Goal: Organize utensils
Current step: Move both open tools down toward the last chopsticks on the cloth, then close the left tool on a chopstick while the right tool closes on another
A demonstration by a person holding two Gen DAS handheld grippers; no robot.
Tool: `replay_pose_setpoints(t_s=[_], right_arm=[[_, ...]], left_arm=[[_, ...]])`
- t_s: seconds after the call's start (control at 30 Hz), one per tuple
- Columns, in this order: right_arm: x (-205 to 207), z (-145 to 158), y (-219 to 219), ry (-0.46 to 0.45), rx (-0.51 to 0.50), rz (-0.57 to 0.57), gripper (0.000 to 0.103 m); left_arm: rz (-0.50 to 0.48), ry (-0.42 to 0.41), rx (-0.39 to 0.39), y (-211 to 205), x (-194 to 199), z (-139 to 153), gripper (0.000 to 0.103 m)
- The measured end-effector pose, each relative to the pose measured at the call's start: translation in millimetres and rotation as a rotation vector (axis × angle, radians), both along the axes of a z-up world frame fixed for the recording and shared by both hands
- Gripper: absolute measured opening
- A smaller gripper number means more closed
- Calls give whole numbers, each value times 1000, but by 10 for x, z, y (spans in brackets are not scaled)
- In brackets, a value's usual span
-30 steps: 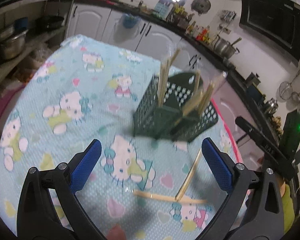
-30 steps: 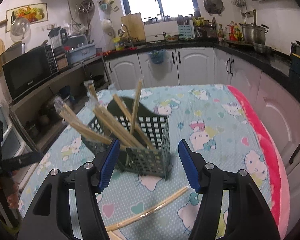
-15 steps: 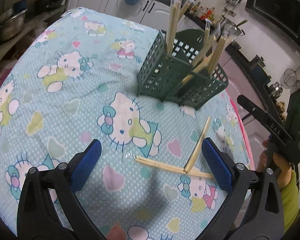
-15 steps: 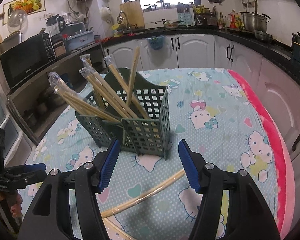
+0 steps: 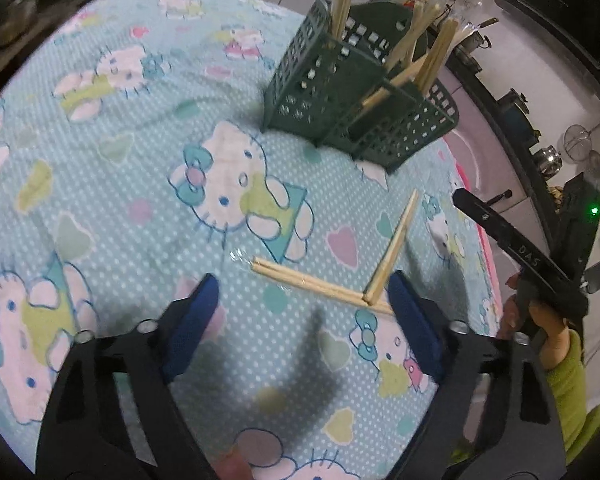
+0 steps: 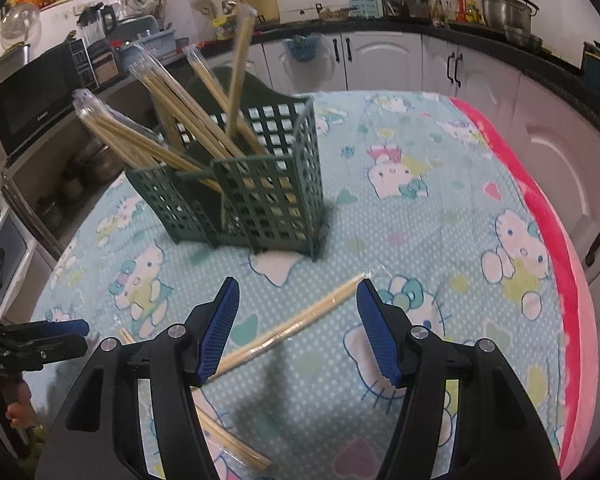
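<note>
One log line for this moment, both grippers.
left gripper: open, closing, over chopstick pair | right gripper: open, over other pair | holder: part-filled

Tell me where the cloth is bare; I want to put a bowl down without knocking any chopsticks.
Free: the wide stretch of cartoon-cat tablecloth left of the green mesh plastic utensil caddy in the left wrist view, and the patch between caddy and pink table edge. Crowded: in front of the caddy, where two wrapped bamboo chopstick pairs lie crossed beside both open claws.
</note>
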State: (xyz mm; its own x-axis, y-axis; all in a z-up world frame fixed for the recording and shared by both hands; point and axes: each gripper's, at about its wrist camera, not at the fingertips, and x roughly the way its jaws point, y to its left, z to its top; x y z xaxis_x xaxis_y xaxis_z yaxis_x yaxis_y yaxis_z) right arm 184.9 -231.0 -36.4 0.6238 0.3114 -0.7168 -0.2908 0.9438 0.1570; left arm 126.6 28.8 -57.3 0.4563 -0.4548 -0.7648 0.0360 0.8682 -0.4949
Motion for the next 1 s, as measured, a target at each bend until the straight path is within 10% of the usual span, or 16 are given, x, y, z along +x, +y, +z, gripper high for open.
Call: replay_pose_setpoints(t_s=[0.53, 1.0], right_arm=[[447, -349, -205, 145, 66, -78, 58], [925, -601, -451, 294, 174, -238, 23]], left_arm=[[5, 78, -46, -57, 221, -271, 54], [68, 89, -37, 42, 461, -299, 40]])
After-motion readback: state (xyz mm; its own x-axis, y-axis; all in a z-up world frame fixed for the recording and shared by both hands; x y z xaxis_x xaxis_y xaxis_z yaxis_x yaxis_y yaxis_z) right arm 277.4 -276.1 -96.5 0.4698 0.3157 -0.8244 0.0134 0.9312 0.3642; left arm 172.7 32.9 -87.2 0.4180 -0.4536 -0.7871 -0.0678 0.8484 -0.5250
